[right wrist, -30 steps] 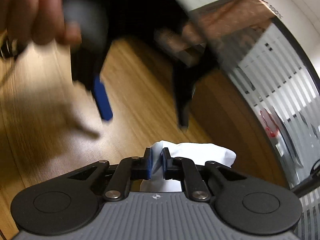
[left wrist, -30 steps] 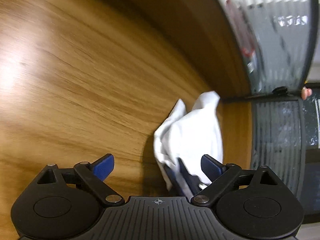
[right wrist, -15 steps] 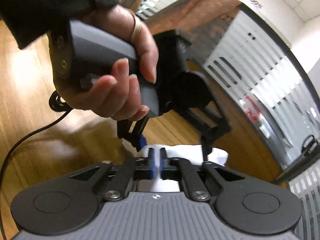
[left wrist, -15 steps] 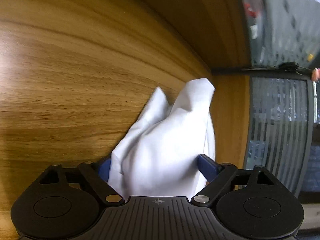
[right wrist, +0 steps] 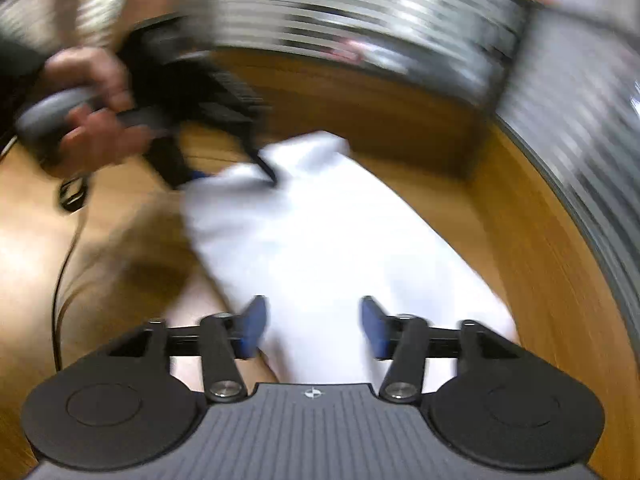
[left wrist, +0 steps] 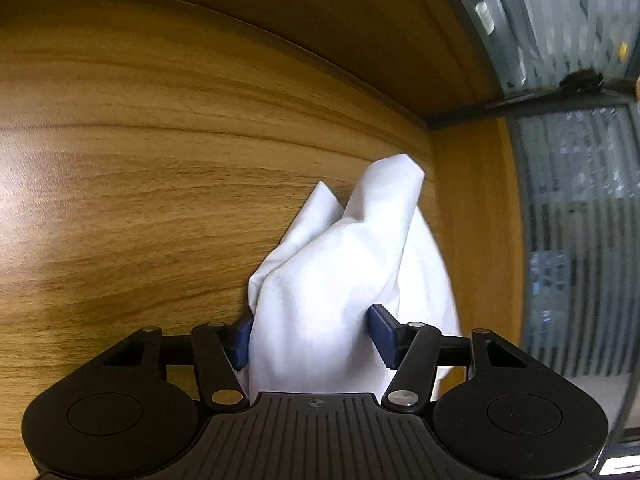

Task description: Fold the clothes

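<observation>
White garment (left wrist: 332, 280) bunched on wooden worktop (left wrist: 140, 200), near its far corner. Left gripper (left wrist: 316, 332) jaws closing, cloth bulging between the blue pads (both touch it). Right gripper (right wrist: 314, 324) jaws opening wide, cloth under the gap, not pinched. Right view blurred.

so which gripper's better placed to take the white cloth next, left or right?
Left. The left gripper is closing with the white cloth bunched between its jaws; the right gripper is opening over it, view blurred.

white garment (left wrist: 340, 280): 1 | grippers: 2 – left gripper (left wrist: 314, 334), right gripper (right wrist: 314, 326) | wooden table (left wrist: 140, 200): 1
</observation>
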Demonstrator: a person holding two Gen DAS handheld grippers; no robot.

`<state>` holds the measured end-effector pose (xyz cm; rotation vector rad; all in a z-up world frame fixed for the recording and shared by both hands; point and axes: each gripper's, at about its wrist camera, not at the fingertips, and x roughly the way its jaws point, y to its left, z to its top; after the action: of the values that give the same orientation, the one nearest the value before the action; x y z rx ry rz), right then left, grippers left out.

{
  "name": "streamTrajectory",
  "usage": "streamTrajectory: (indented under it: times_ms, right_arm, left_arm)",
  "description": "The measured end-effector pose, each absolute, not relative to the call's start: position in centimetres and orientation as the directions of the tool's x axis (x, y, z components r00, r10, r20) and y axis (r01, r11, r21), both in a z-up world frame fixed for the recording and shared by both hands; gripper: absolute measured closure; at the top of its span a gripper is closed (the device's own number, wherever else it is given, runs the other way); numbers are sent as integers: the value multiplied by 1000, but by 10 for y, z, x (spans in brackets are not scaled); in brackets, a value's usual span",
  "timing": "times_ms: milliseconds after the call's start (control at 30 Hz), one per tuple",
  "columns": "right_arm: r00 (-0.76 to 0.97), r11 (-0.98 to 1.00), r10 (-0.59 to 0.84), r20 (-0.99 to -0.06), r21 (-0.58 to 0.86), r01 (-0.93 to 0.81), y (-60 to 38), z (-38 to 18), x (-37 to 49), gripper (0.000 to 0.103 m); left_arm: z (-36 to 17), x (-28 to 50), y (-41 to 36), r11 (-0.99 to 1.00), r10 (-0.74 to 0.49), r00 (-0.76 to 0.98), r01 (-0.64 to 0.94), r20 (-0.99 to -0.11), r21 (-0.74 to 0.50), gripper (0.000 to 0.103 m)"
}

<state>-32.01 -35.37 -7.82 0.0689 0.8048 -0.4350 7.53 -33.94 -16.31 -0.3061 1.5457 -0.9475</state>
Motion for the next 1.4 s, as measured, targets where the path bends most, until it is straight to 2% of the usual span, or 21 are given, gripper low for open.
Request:
streamTrajectory:
  times_ms: [67, 233, 433, 567, 733, 967, 1200, 1400]
  right_arm:
    - [585, 853, -372, -720, -18, 521, -367, -79, -345, 21]
    - [579, 676, -302, -757, 259, 690, -403, -100, -397, 18]
    - [691, 480, -209, -692, 543, 689, -426, -125, -434, 12]
    - [742, 377, -164, -650, 653, 657, -437, -141, -430, 11]
    - [755, 388, -147, -639, 665, 638, -431, -145, -425, 11]
    - [754, 422, -138, -642, 650, 632, -418, -144, -439, 11]
    - [765, 378, -164, -623, 677, 632, -404, -140, -457, 11]
    - [723, 346, -210, -658, 641, 685, -372, -134, -486, 11]
  left_arm:
    - [-160, 73, -343, 646, -648, -217, 351, -730, -678, 44]
    - [-156, 72, -354, 676, -583, -196, 421, -789, -605, 45]
    - [-149, 66, -365, 697, -503, -159, 507, -850, -507, 45]
    - [-143, 60, -375, 690, -441, -128, 585, -888, -427, 44]
    - [-130, 50, -395, 629, -383, -73, 709, -921, -318, 45]
    - [-112, 13, -415, 432, -300, 55, 898, -952, -85, 47]
    - [-113, -21, -407, 292, -305, -26, 949, -952, -120, 48]
    - [-115, -56, -391, 224, -313, -91, 960, -945, -167, 48]
